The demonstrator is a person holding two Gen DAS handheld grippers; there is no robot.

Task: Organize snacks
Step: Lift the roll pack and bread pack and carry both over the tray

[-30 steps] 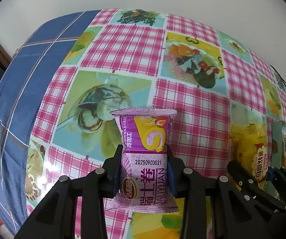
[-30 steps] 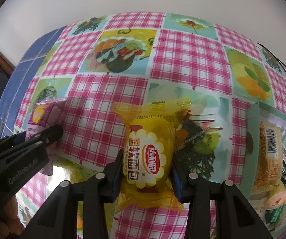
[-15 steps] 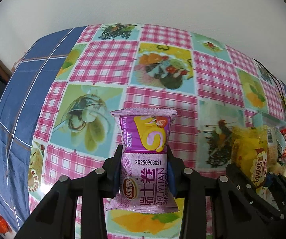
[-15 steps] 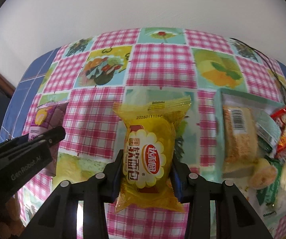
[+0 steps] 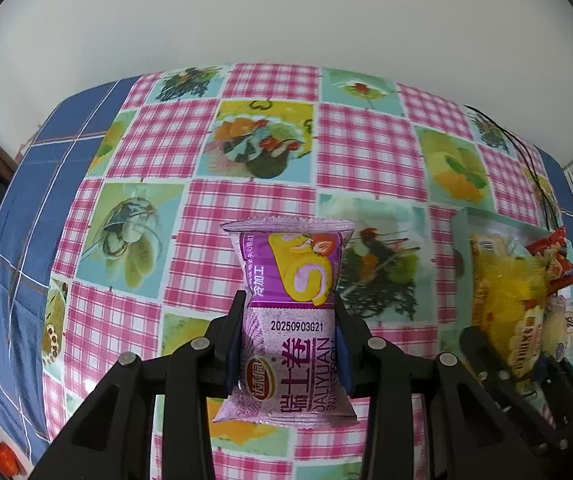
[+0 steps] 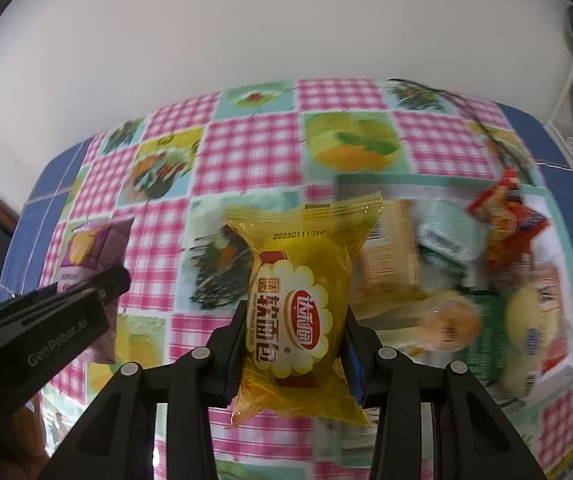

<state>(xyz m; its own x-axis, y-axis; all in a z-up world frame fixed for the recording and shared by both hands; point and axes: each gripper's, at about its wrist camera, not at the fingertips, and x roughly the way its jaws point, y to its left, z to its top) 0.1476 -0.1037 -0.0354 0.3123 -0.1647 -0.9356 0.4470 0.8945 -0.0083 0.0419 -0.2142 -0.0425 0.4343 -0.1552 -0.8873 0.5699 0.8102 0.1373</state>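
My left gripper [image 5: 289,312] is shut on a purple Swiss-roll snack pack [image 5: 292,280], held upright above the checked tablecloth [image 5: 246,208]. The right gripper [image 6: 295,312] is shut on a yellow soft-bread pack [image 6: 300,300], held upright too. In the left wrist view the yellow pack [image 5: 506,304] and the right gripper [image 5: 526,392] appear at the right edge. From the right wrist camera the purple pack [image 6: 86,256] and the left gripper [image 6: 58,320] sit at the left. A shallow pale tray [image 6: 366,182] with several snack packs lies to the right of the yellow pack.
The tray [image 5: 482,216] holds a red packet [image 6: 506,216], a green-white packet [image 6: 450,236] and round cakes [image 6: 450,320], blurred. A black cable [image 5: 526,152] runs over the table's far right. A white wall rises behind; the blue cloth border [image 5: 26,208] marks the left edge.
Both grippers have risen and travelled right across the table with their packs still held. The snack tray has slid further into both views from the right.
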